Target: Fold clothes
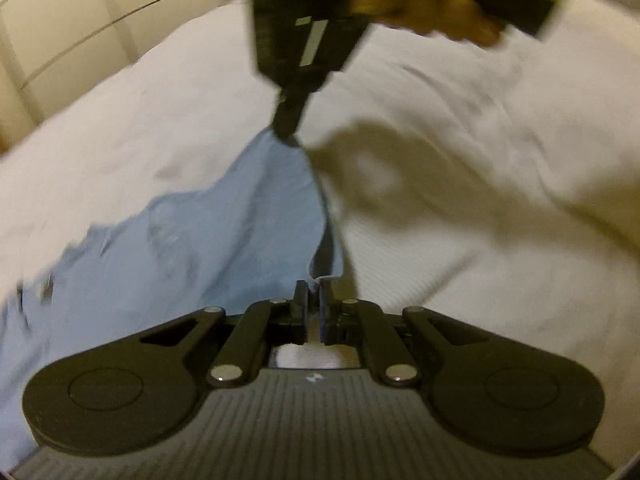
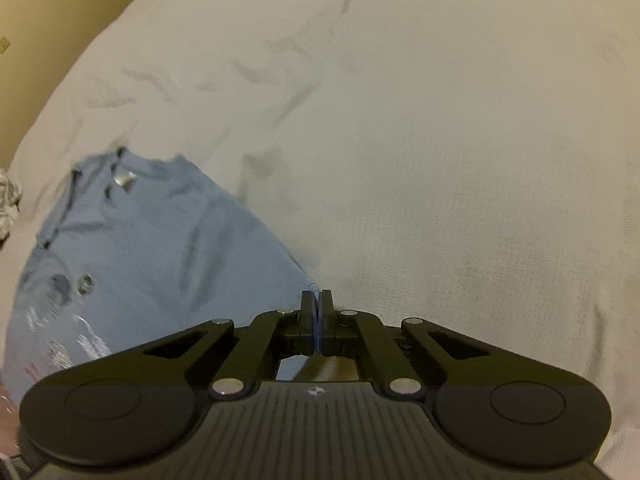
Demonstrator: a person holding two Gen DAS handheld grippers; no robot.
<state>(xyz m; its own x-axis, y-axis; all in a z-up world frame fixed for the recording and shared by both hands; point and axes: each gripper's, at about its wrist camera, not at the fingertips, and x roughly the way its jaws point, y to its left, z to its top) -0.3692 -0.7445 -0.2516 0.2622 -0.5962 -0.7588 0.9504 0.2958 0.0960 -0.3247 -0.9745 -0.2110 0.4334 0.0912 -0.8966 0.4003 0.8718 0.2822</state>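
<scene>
While both tools grip cloth, the scene reads so:

Left tool (image 1: 314,296): fingers drawn together, clamped on a blue edge of the shirt at the near end; a sliver of cloth shows between them.

Right tool (image 2: 316,304): fingers pressed together on a thin blue fold of the same shirt. From the left wrist view this tool (image 1: 286,130) comes down from above and pinches the far tip of the cloth.

Hand (image 1: 440,12): wrapped round the right tool's handle, blurred, at the top of the left wrist view.

Shirt (image 1: 224,236): light blue, lying on the bed, drawn into a tapering strip between the two tools. In the right wrist view the shirt (image 2: 140,240) spreads to the left, with its neckline at the far end and a pale, blurred print near the lower left.

Bed (image 2: 440,160): covered by a white, lightly wrinkled sheet, under everything.

Shadow (image 1: 380,176): cast on the sheet just right of the shirt's far tip.

Wall (image 1: 60,20): cream panelling beyond the bed, upper left.

Patterned cloth (image 2: 8,208): a grey-and-white scrap at the left edge, too cropped to identify.
</scene>
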